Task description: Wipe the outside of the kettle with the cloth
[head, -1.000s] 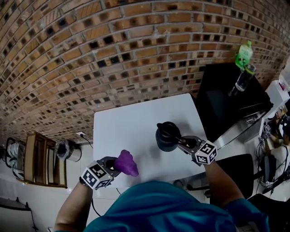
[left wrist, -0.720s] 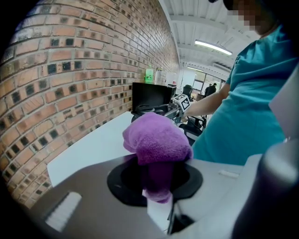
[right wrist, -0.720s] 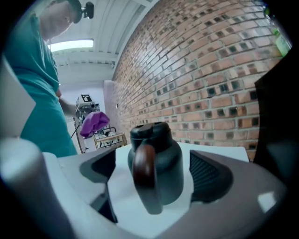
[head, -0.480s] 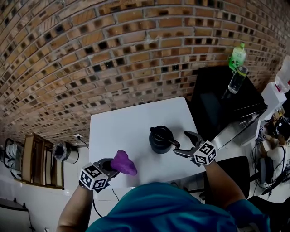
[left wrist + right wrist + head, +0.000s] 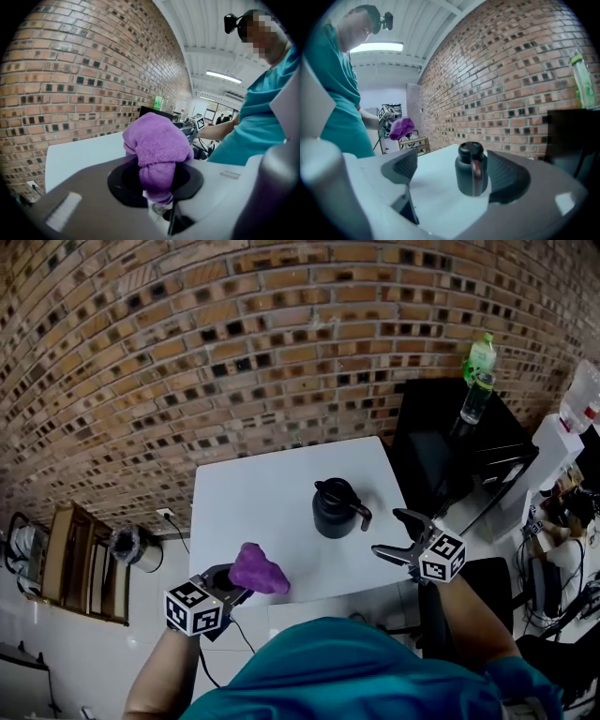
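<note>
Currently my left gripper point(image 5: 234, 579) is pinching the purple cloth point(image 5: 257, 570), bunched into a wad so a soft pad sticks out ahead of the jaws to rub with. It hangs over the table's point(image 5: 253, 512) near edge, well short of the kettle point(image 5: 335, 509). The kettle stands upright mid-table, its handle point(image 5: 362, 515) turned toward my right gripper point(image 5: 392, 532). The right jaws are spread wide and closing slightly, with nothing between them, apart from the kettle. My read: right steadies the handle while left wipes.
</note>
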